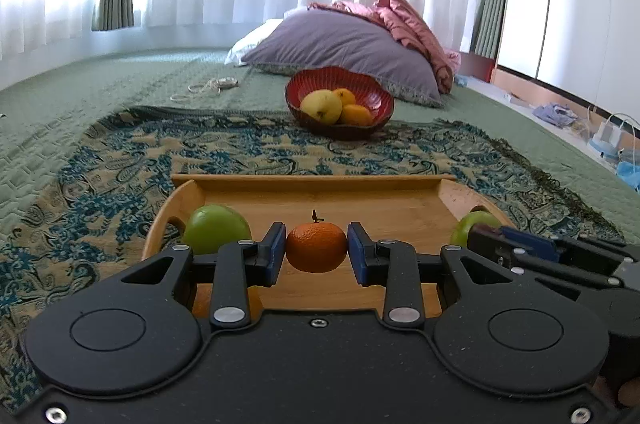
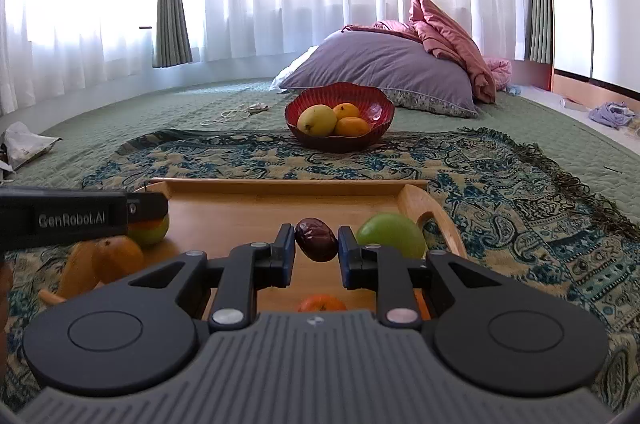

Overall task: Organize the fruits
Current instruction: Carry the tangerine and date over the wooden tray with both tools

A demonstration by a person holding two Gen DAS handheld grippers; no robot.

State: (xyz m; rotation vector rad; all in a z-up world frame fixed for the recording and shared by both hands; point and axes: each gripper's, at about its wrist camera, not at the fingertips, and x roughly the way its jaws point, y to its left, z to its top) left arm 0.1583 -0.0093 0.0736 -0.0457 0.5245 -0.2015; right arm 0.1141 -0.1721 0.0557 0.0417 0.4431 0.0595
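On the wooden tray (image 1: pixel 320 200), several fruits are only partly visible. From the left wrist view, a green apple (image 1: pixel 216 230) stands at the tray's left end with its lower part cut off by the gripper body, and a second green fruit (image 1: pixel 470 228) at the right end is mostly covered by the right gripper's fingers. From the right wrist view, an orange (image 2: pixel 322 303) shows only its top edge above the gripper housing, and another orange (image 2: pixel 118 256) near the tray's left handle lies partly under the left gripper's black arm, which also hides much of a greenish fruit (image 2: pixel 150 232) behind it.

The left gripper (image 1: pixel 316 252) has its blue pads (image 1: pixel 274 252) pressed against both sides of a tangerine (image 1: pixel 316 248) with a short stem, holding it over the tray's middle. The right gripper (image 2: pixel 316 244) is nearly closed, with its pads (image 2: pixel 287 248) touching a dark brown date-like fruit (image 2: pixel 317 240), gripped above the tray floor; a green apple (image 2: pixel 390 234) sits just to its right beside the tray handle.

Beyond the tray, on the patterned throw (image 2: pixel 500 184), a red bowl (image 2: pixel 374 112) holds a yellow mango (image 2: pixel 317 120) and two oranges (image 2: pixel 352 126). Behind it lie a purple pillow (image 2: pixel 384 72) and a pink blanket (image 2: pixel 448 36).
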